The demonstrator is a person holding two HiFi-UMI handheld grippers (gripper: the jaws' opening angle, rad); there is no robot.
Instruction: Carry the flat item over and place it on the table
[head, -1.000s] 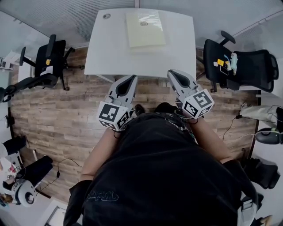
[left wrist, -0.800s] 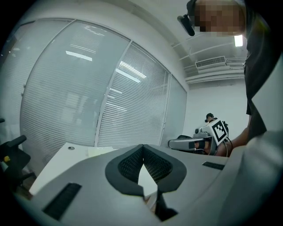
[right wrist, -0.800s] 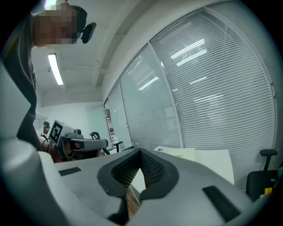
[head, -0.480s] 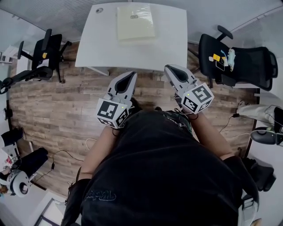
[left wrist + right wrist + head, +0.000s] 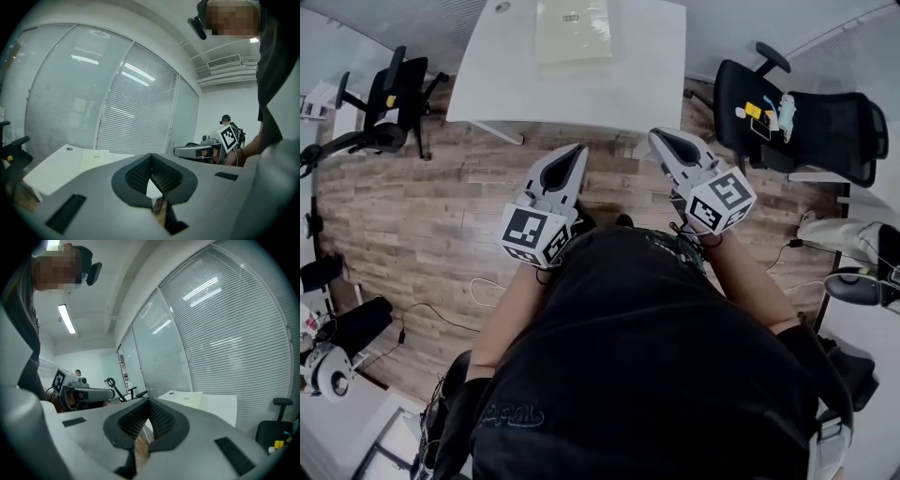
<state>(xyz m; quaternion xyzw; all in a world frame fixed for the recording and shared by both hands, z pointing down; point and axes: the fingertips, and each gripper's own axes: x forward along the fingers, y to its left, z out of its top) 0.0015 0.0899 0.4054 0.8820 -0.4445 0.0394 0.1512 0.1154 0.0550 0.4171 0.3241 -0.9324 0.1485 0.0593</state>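
The flat item [image 5: 572, 30] is a pale yellow sheet-like pack lying on the white table [image 5: 637, 75] at the top of the head view. It also shows in the left gripper view as a flat item [image 5: 101, 159] on the table [image 5: 51, 171], and in the right gripper view [image 5: 185, 400]. My left gripper [image 5: 575, 152] and right gripper [image 5: 661, 138] are held side by side over the wood floor, short of the table's near edge. Both are shut with nothing between their jaws. Each gripper view shows the other gripper beside it [image 5: 187, 151] [image 5: 101, 393].
A black office chair [image 5: 389, 103] stands left of the table. Another black chair [image 5: 806, 122] at the right carries small yellow and blue things. Cables [image 5: 487, 295] trail over the wood floor. Glass walls with blinds [image 5: 136, 108] rise behind the table.
The table with the flat item has slid toward the top of the head view and slightly left, so I stand farther from it. Both grippers stay shut and empty.
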